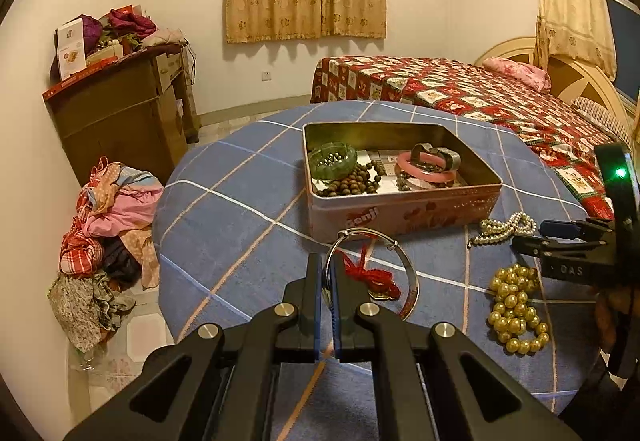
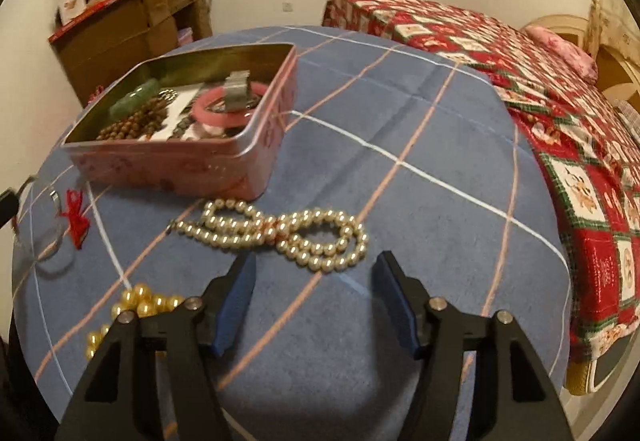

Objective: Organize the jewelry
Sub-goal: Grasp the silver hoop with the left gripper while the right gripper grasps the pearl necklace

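One round table (image 1: 240, 209) carries everything, draped in soft blue cloth crossed by white and peach lines. On it stands an open rectangular pink tin (image 1: 400, 207) with rounded corners and a dull gold interior; red letters on its front read "enji", the start hidden. Inside lie a green glassy bangle (image 1: 332, 161), a smooth pink bangle (image 1: 426, 171), a grey metal band and dark wooden beads (image 1: 352, 183). Just beside the tin, a looped strand of glossy white pearls (image 2: 280, 235) rests on the cloth before the right gripper (image 2: 316, 297), whose blue-padded jaws stand apart and empty. Larger gold beads (image 1: 516, 309) are heaped near the table's edge. The left gripper (image 1: 328, 301) is clamped on a thin silver bangle (image 1: 408, 273) tied with red cord (image 1: 372, 275).
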The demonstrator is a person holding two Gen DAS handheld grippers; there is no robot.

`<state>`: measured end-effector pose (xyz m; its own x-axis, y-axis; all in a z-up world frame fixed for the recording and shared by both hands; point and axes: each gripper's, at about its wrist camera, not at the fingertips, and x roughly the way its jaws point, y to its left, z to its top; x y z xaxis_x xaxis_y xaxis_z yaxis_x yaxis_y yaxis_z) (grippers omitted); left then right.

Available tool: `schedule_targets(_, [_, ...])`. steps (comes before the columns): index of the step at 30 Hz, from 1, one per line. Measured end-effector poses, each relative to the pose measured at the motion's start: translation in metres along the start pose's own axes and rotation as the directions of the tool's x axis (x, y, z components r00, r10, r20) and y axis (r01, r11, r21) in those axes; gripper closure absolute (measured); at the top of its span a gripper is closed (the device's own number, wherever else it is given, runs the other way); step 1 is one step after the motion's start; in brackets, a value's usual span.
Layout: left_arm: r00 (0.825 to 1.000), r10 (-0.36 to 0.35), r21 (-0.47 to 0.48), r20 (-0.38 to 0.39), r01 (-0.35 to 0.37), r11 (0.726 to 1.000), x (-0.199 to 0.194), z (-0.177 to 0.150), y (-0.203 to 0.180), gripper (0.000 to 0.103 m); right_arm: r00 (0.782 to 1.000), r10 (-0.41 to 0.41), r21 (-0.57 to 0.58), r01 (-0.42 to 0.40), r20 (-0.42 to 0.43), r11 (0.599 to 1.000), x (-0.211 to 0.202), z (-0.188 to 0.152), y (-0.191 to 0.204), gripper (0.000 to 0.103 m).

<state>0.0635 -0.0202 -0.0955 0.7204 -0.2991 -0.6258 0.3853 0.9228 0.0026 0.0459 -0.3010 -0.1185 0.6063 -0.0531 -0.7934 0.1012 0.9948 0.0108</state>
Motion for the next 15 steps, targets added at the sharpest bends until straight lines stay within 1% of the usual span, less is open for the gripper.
schedule_targets(3, [1.0,-0.002,0.003,-0.008,0.002,1.0,0.002,-0.002,-0.002,0.1,1.0,0.012,0.002,-0.012,0.005,1.0,-0.002,-0.001,-0.001,0.038])
schedule_targets(5, [1.0,-0.001,0.005,-0.007,0.001,1.0,0.003,-0.002,-0.002,0.1,1.0,0.006,-0.008,-0.006,0.002,1.0,-0.002,0.001,0.001,0.039])
schedule_targets(7, [1.0,0.0,0.004,-0.005,0.0,1.0,0.003,-0.002,-0.002,0.1,1.0,-0.009,-0.042,0.01,0.02,0.999,-0.003,0.004,0.003,0.039])
schedule_targets(11, [1.0,0.002,-0.004,-0.012,-0.002,1.0,0.006,-0.003,0.0,0.1,0.997,-0.013,-0.17,0.025,0.071,0.985,-0.007,0.016,0.007,0.037])
schedule_targets(12, [1.0,0.003,-0.007,-0.016,-0.003,1.0,0.007,-0.004,0.001,0.1,0.998,0.001,-0.198,0.013,0.069,0.98,-0.004,0.02,0.009,0.037])
schedule_targets(15, [1.0,0.003,-0.012,-0.028,-0.003,1.0,0.013,-0.005,0.002,0.1,0.995,0.099,-0.25,-0.094,0.008,0.964,0.01,0.027,0.009,0.037])
